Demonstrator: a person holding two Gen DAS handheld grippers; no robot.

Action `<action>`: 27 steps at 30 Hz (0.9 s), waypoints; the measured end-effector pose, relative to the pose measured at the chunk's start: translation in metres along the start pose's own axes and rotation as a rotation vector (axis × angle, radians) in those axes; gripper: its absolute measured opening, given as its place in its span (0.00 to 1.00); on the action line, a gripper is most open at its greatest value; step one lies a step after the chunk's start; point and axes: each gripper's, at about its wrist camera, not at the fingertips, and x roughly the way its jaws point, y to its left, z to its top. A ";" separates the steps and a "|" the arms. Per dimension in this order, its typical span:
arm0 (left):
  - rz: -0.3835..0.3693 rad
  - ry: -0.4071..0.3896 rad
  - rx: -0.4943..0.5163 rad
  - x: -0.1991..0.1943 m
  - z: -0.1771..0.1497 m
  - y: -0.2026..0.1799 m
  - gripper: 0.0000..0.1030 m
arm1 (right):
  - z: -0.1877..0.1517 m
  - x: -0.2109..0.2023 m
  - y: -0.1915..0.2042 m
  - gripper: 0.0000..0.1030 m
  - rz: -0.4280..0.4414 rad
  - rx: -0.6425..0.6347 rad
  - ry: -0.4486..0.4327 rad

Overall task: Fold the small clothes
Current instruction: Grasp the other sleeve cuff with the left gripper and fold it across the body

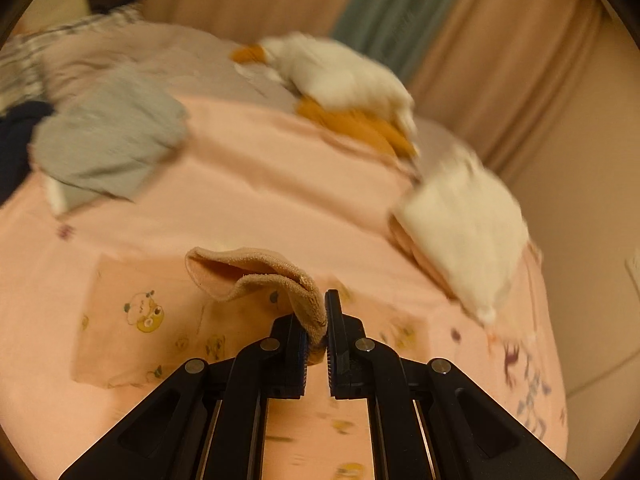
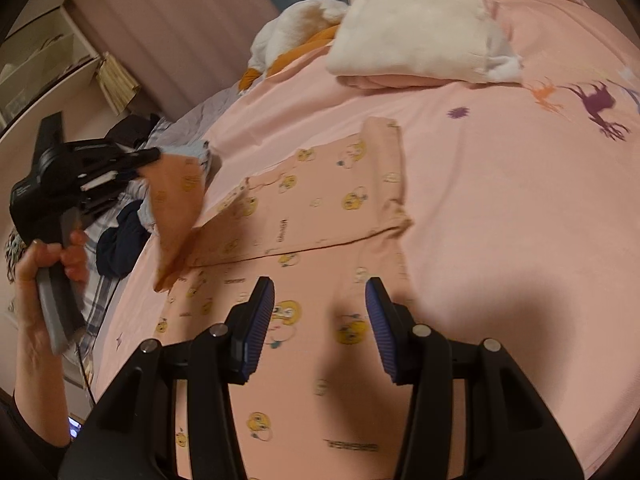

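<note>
A small pink garment (image 2: 312,216) with yellow cartoon prints lies spread on the pink bedsheet (image 2: 500,208). My left gripper (image 1: 318,330) is shut on the garment's cuffed edge (image 1: 256,276) and holds it lifted above the bed. In the right wrist view the left gripper (image 2: 154,156) is at the left, pulling up a corner of the garment (image 2: 176,204). My right gripper (image 2: 320,320) is open and empty, hovering just above the near part of the garment.
A folded white and pink pile (image 2: 412,28) sits at the far side of the bed, also in the left wrist view (image 1: 460,224). A white and orange plush (image 1: 340,84) lies behind it. Grey clothes (image 1: 108,144) and dark clothes (image 2: 120,240) are heaped at the left. Curtains (image 1: 480,40) hang behind.
</note>
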 end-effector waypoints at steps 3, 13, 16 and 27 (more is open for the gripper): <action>0.000 0.101 0.052 0.038 -0.026 -0.026 0.05 | 0.001 0.000 -0.010 0.48 -0.008 0.018 0.000; -0.052 0.260 0.113 0.054 -0.065 -0.018 0.52 | 0.019 0.018 -0.010 0.61 0.058 0.083 0.015; -0.106 0.211 0.089 0.033 -0.055 0.002 0.58 | 0.030 0.036 0.003 0.61 0.097 0.085 0.028; 0.001 0.133 -0.054 -0.028 -0.044 0.107 0.59 | 0.068 0.120 0.042 0.62 -0.062 -0.107 0.137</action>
